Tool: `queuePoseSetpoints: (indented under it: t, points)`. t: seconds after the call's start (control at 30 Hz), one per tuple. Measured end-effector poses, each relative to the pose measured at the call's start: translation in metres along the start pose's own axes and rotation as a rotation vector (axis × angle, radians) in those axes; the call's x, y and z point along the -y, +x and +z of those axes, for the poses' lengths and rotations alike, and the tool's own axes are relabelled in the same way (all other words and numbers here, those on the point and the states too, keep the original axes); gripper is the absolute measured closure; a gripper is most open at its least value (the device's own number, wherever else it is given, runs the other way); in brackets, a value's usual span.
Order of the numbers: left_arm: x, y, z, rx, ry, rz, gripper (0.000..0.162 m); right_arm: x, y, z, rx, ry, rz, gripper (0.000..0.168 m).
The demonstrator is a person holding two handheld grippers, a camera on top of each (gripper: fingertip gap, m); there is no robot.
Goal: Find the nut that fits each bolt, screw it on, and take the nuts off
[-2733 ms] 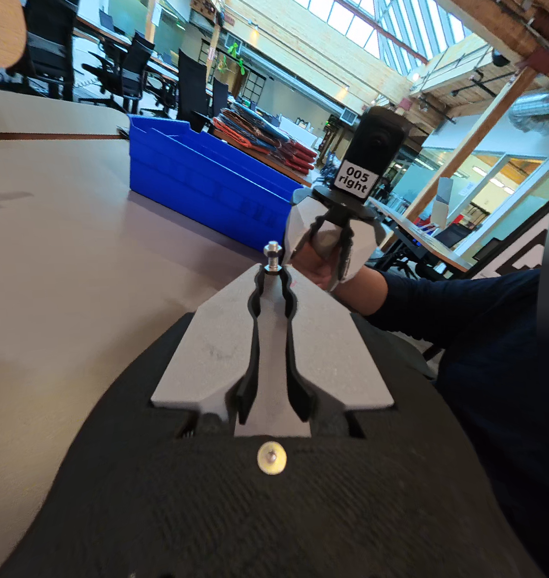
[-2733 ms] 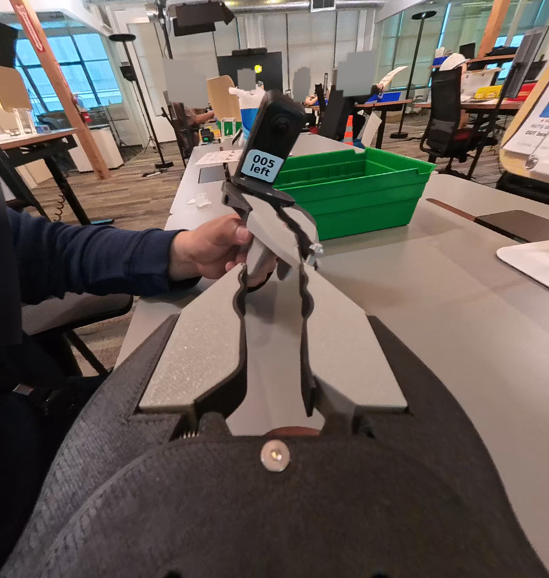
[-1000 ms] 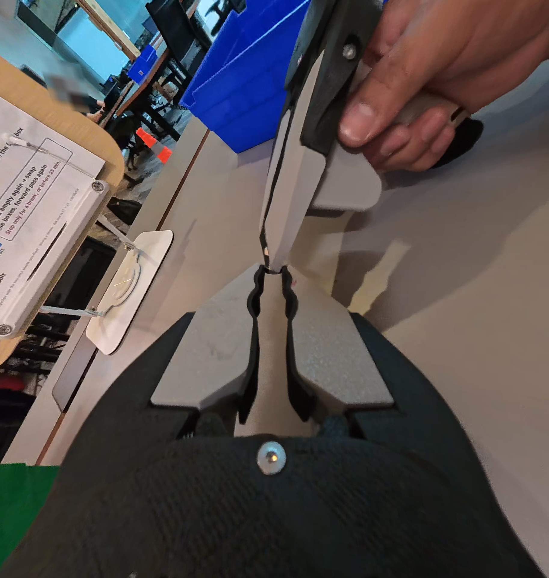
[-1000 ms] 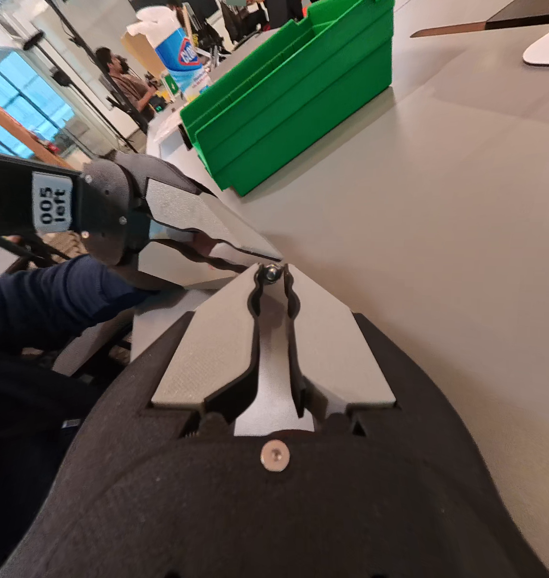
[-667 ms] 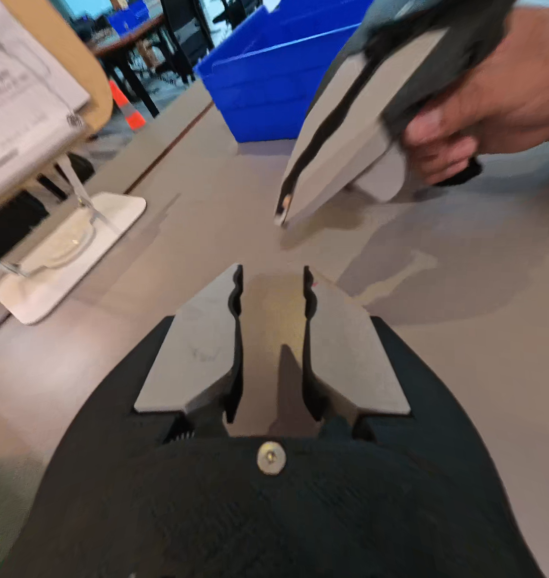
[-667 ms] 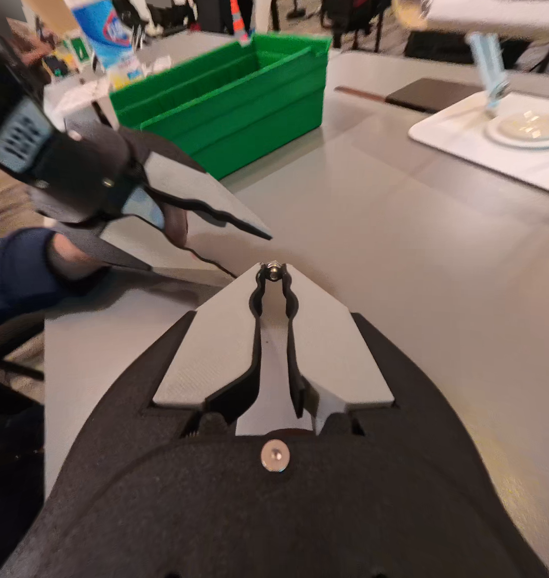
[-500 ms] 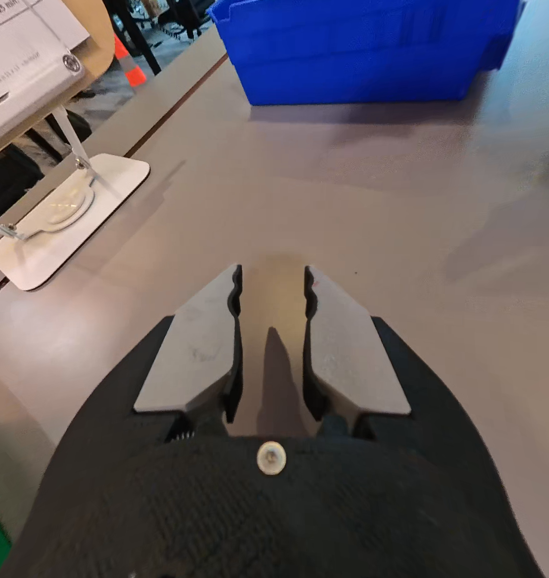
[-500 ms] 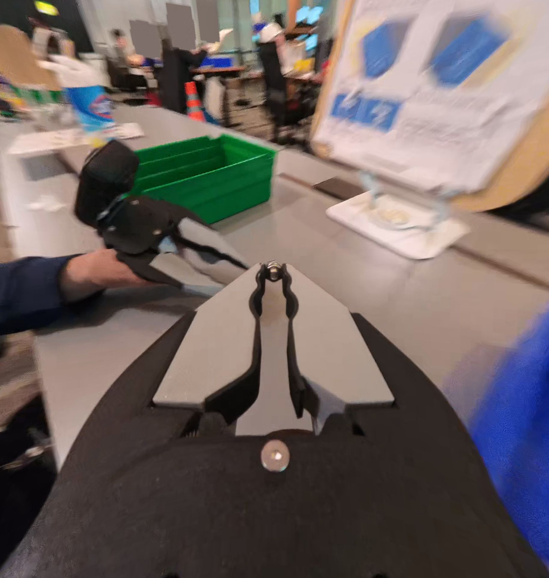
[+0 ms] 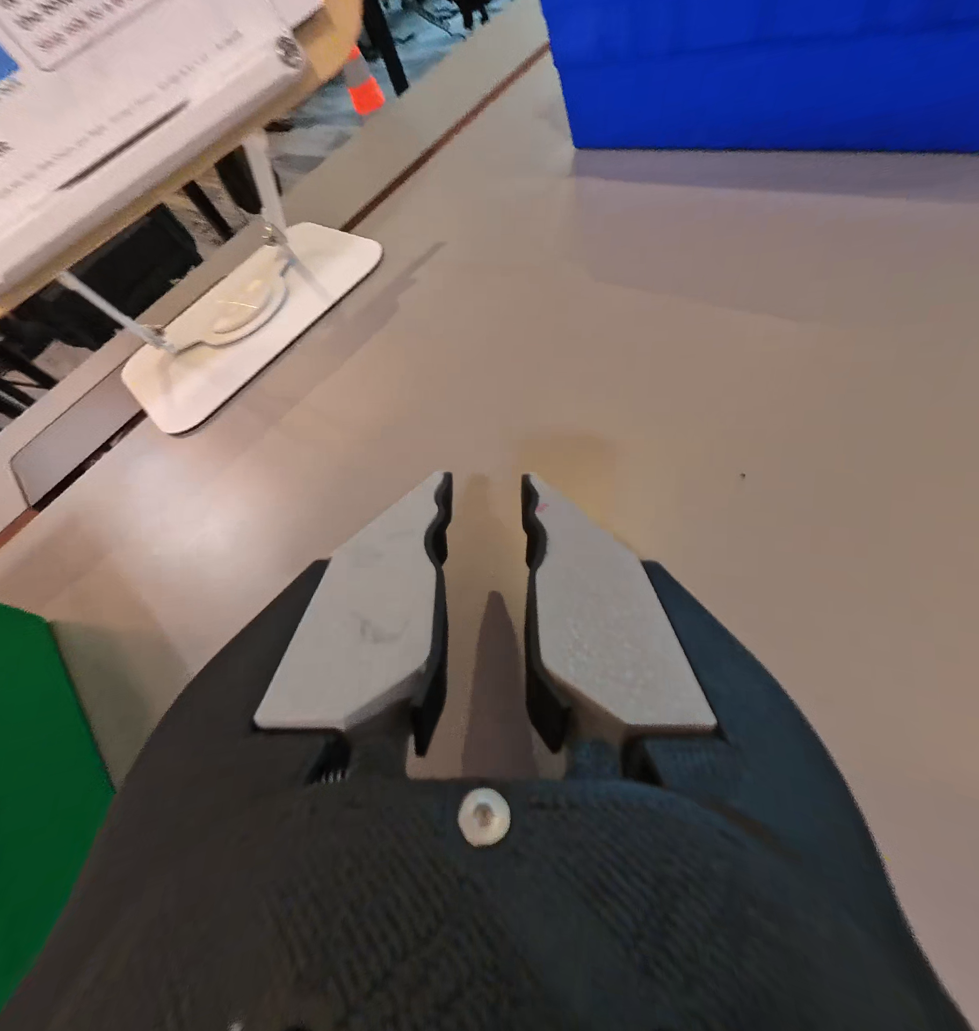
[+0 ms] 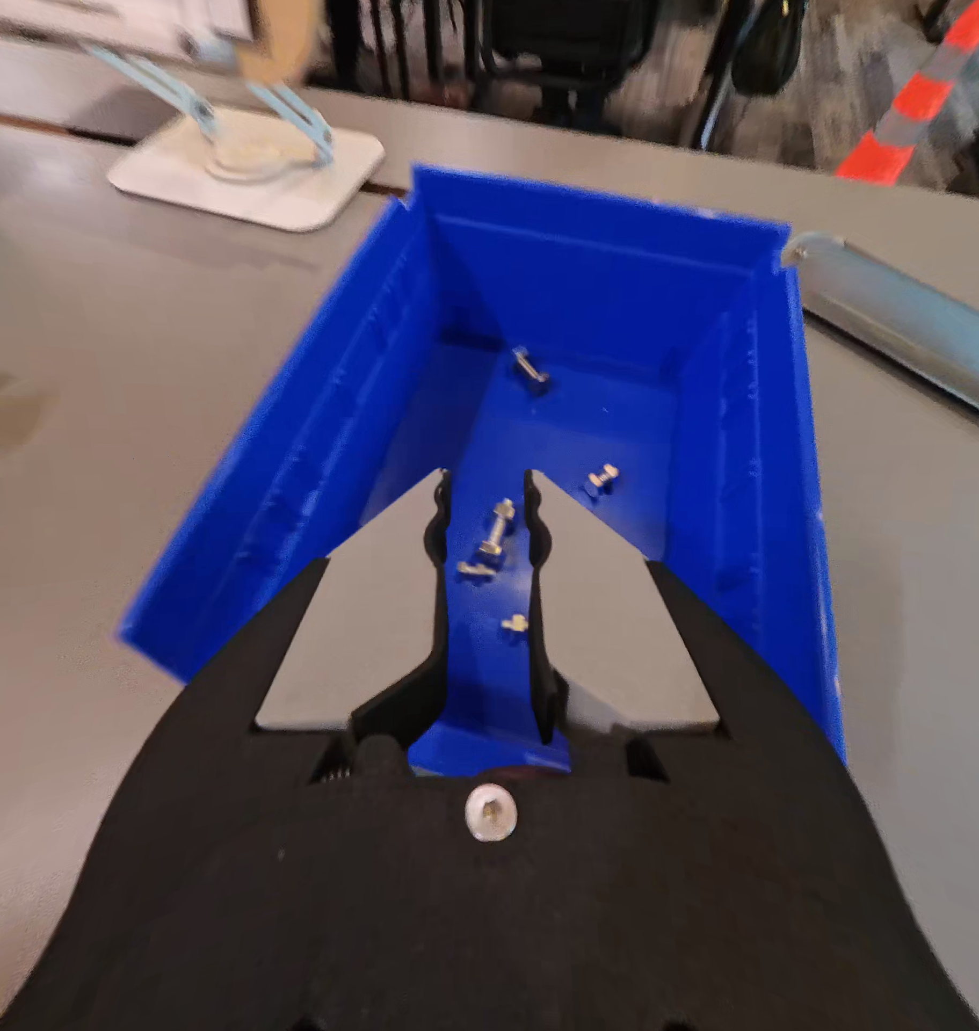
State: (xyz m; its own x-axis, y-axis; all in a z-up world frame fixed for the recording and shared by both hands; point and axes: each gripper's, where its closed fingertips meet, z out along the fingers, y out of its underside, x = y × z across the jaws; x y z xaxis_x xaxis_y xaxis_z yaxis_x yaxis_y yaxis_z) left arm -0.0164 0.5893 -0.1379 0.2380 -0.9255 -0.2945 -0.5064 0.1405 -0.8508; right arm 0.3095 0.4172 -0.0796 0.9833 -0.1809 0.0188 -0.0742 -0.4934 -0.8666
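My right gripper (image 10: 484, 474) is open and empty, held above the near end of the blue bin (image 10: 342, 446). Several silver bolts with nuts lie on the bin's floor: one (image 10: 495, 527) shows between my fingers, another (image 10: 601, 481) to the right, and one (image 10: 530, 371) near the far wall. My left gripper (image 9: 486, 477) is open and empty, low over the bare grey table (image 9: 755, 362). The blue bin's side (image 9: 782, 72) fills the top right of the left wrist view.
A white sign stand base (image 9: 252, 329) sits at the table's left edge and also shows in the right wrist view (image 10: 252, 167). A green bin corner (image 9: 13, 725) is at the left. A grey tube (image 10: 894, 312) lies right of the blue bin. From the left gripper's tips to the white sign stand base (image 9: 252, 329) is close to 30 centimeters. My right wrist view (image 10: 225, 175) looks at it from another angle.
My right gripper took the bolt from the left gripper, swung over to the blue bin and opened; the bolt is out of its jaws. My left gripper opened and drew away over the table.
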Motion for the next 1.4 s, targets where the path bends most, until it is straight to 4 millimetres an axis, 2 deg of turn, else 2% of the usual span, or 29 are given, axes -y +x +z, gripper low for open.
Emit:
queuePoseSetpoints:
  t: [0.07, 0.13, 0.2, 0.27, 0.33, 0.4, 0.43, 0.53, 0.57, 0.63, 0.67, 0.7, 0.73, 0.77, 0.83, 0.9, 1.0, 1.13, 1.23, 1.4]
  points:
    - [0.003, -0.004, -0.009, 0.017, 0.023, -0.080, 0.134, 0.010, -0.019, -0.017, 0.046, 0.084, -0.006, 0.142]
    - [0.010, 0.002, -0.028, -0.007, 0.064, -0.191, 0.124, 0.010, -0.049, -0.035, 0.135, 0.145, -0.034, 0.134]
    - [0.018, 0.006, -0.059, 0.019, 0.116, -0.219, 0.118, -0.001, -0.078, -0.050, 0.207, 0.164, -0.076, 0.118]
    - [0.014, 0.002, -0.093, 0.109, 0.123, -0.190, 0.116, -0.017, -0.100, -0.059, 0.234, 0.152, -0.131, 0.107]
    - [-0.004, -0.008, -0.121, 0.180, 0.068, -0.208, 0.106, -0.032, -0.120, -0.061, 0.253, 0.144, -0.177, 0.102]
    - [-0.028, -0.024, -0.140, 0.233, 0.008, -0.267, 0.099, -0.042, -0.134, -0.057, 0.238, 0.132, -0.208, 0.097]
    - [-0.040, -0.034, -0.146, 0.266, -0.015, -0.298, 0.097, -0.044, -0.136, -0.052, 0.203, 0.138, -0.222, 0.097]
    - [-0.076, -0.067, -0.153, 0.369, -0.106, -0.388, 0.075, -0.041, -0.132, -0.035, 0.067, 0.170, -0.249, 0.096]
    - [-0.081, -0.074, -0.150, 0.384, -0.106, -0.402, 0.076, -0.038, -0.130, -0.030, 0.039, 0.180, -0.239, 0.096]
    - [-0.089, -0.079, -0.136, 0.341, -0.120, -0.443, 0.090, -0.040, -0.122, -0.017, -0.018, 0.143, -0.225, 0.101]
    - [-0.092, -0.082, -0.128, 0.324, -0.151, -0.454, 0.103, -0.046, -0.118, -0.008, -0.033, 0.089, -0.225, 0.104]
    - [-0.095, -0.089, -0.124, 0.340, -0.179, -0.436, 0.132, -0.052, -0.118, -0.001, -0.027, 0.043, -0.232, 0.124]
    - [-0.094, -0.097, -0.124, 0.367, -0.190, -0.376, 0.150, -0.055, -0.112, 0.003, -0.051, 0.023, -0.246, 0.141]
    - [-0.092, -0.106, -0.125, 0.407, -0.197, -0.361, 0.152, -0.055, -0.107, 0.003, -0.070, 0.022, -0.265, 0.157]
    - [-0.089, -0.122, -0.141, 0.509, -0.211, -0.294, 0.158, -0.055, -0.108, 0.002, -0.048, 0.012, -0.214, 0.158]
    - [-0.074, -0.128, -0.161, 0.495, -0.095, -0.345, 0.162, -0.055, -0.118, 0.000, -0.044, 0.017, -0.230, 0.159]
    - [-0.041, -0.137, -0.202, 0.494, 0.085, -0.382, 0.162, -0.054, -0.163, 0.002, 0.020, 0.030, -0.271, 0.155]
    - [0.008, -0.142, -0.254, 0.562, 0.193, -0.330, 0.160, -0.046, -0.248, 0.010, 0.157, 0.030, -0.216, 0.149]
    - [0.037, -0.143, -0.296, 0.554, 0.304, -0.328, 0.160, -0.039, -0.310, 0.018, 0.228, 0.056, -0.194, 0.149]
    - [0.085, -0.130, -0.366, 0.578, 0.447, -0.256, 0.160, -0.030, -0.413, 0.029, 0.384, 0.076, -0.162, 0.150]
